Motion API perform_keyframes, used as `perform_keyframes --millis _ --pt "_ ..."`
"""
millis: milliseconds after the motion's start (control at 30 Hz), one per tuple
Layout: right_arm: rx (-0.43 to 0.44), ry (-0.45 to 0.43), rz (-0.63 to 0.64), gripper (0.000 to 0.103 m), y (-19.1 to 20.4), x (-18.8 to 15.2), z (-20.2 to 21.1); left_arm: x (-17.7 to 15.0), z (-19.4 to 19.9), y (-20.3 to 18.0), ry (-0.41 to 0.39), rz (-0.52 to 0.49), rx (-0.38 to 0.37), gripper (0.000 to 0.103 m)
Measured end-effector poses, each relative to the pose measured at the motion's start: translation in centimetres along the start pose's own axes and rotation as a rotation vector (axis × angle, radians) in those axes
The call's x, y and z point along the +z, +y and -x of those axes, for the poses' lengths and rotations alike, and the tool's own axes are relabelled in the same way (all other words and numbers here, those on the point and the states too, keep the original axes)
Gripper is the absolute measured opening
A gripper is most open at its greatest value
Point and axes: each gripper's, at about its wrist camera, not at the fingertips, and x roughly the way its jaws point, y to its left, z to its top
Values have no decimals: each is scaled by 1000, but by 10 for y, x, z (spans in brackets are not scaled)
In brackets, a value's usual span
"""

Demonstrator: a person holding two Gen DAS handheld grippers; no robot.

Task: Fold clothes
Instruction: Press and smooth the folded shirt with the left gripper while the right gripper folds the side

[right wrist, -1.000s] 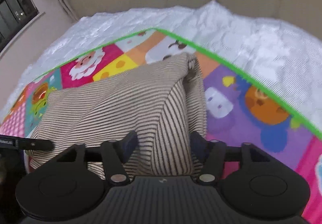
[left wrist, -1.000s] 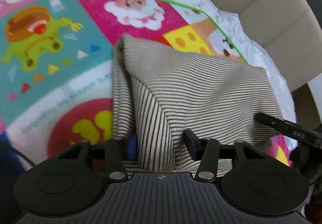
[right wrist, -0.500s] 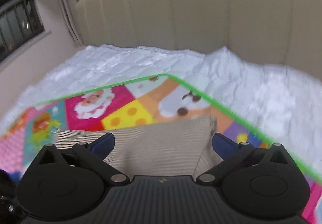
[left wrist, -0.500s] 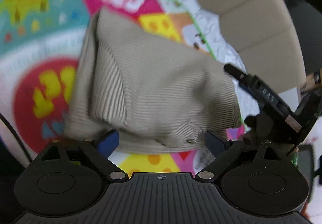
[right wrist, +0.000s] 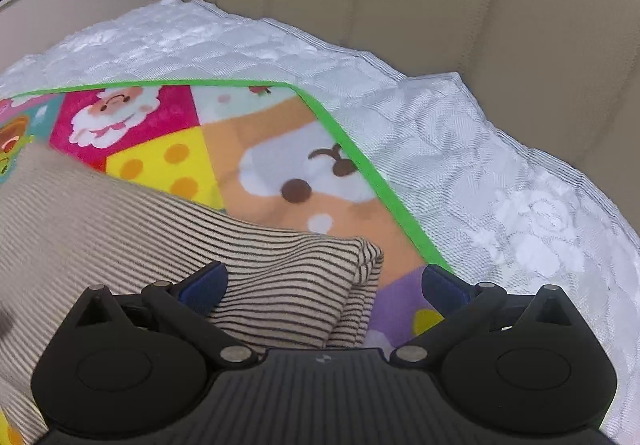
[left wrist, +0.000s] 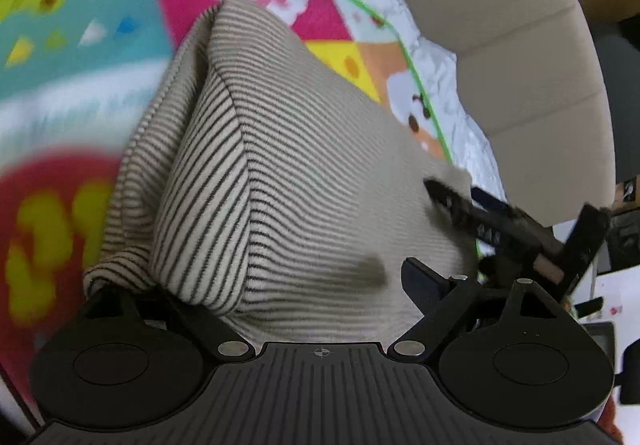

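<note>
We have released the striped garment onto the play mat, both claws open now, so this fold is done.

We see a bed under a white quilted cover — ahead of the right claw, a green-edged cartoon play mat lies on it, with the folded striped garment on the mat.

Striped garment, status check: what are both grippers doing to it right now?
Left gripper open, striped garment bunched between its fingers. Right gripper open over garment corner. Garment folded on cartoon play mat. Nothing in the way.
</note>
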Motion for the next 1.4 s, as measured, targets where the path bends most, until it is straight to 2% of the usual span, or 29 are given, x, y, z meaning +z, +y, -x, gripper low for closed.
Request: perform_keyframes --millis 133,233,367,467,567,667,800,900,1000,1067,1133,1200,1300,1400 --pt "-16 17 11 103 -6 -6 7 43 -18 -10 -63 -108 48 89" --pt "9 40 -27 103 -7 -13 14 80 -35 -18 -106 -176 80 89" --pt "97 78 -75 103 6 -24 24 115 -50 -26 -155 -206 109 89" --pt "181 95 -29 103 32 -32 32 123 -53 -29 -166 -232 146 89" --pt "224 89 49 103 58 -34 40 113 -45 -27 -161 -262 176 90" --pt "211 60 90 103 66 -29 49 97 -33 -22 -135 -280 214 91" --pt "218 31 34 103 49 -23 65 72 -12 -13 -89 -277 217 94" --pt "215 3 -1 103 33 -20 73 55 -3 -6 -60 -229 189 95" --pt "177 -21 -56 103 14 -19 74 39 1 -2 -41 -188 161 95" --pt "131 -36 -67 103 4 -20 68 32 -1 -4 -53 -209 164 95" --pt "69 -36 -51 87 -1 -22 58 31 -4 -5 -66 -231 167 90" --pt "21 0 -13 78 0 -26 44 36 -8 -3 -72 -236 167 85" --pt "36 60 35 62 10 -35 33 46 -13 -3 -76 -249 162 79" --pt "76 86 55 61 20 -44 38 55 -20 -6 -80 -280 157 77"
